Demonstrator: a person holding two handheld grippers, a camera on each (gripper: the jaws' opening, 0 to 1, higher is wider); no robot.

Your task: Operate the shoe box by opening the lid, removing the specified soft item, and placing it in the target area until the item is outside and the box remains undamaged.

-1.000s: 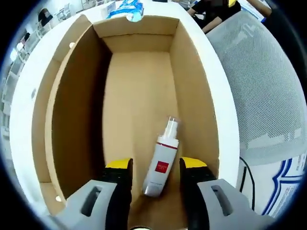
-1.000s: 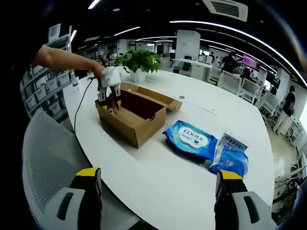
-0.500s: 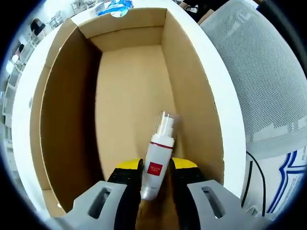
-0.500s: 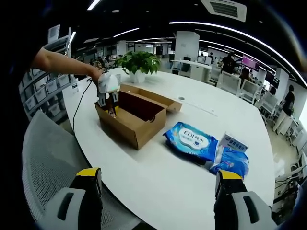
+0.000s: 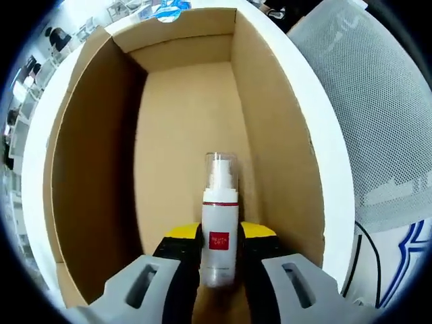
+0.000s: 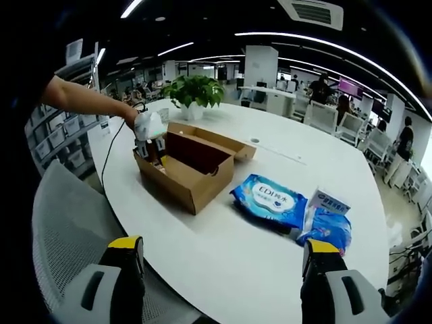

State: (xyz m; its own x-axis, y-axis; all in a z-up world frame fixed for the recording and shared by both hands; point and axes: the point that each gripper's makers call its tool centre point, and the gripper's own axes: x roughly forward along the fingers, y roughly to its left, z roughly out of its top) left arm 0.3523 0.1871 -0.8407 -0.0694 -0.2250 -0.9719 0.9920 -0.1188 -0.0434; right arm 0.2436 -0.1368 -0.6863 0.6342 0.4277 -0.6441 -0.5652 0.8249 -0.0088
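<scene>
- In the left gripper view the left hand-held gripper has its two yellow-tipped jaws closed against the sides of a white pump bottle, which stands between them with its clear cap pointing away from the camera.
- The bottle carries a small red label on its front and a thin red band below the cap.
- The bottle and the jaw tips sit inside the open cardboard shoe box, at its near end, with the brown floor of the box running away to the far wall.
- The box stands on a white surface; to the right of it is the grey mesh of a chair.
- Past the far wall of the box a bit of blue packaging shows at the edge.
- In the right gripper view the right hand-held gripper has its jaws spread wide apart with nothing between them, held above the near edge of the surface.
- From there the left hand-held gripper shows farther off, held by a person's hand and reaching down into the left end of the shoe box.
- The box lid is folded open on the far side.
- To the right of the box lie a blue wipes pack and, touching it, a blue tissue pack.
- A potted plant stands on the surface beyond the box.
</scene>
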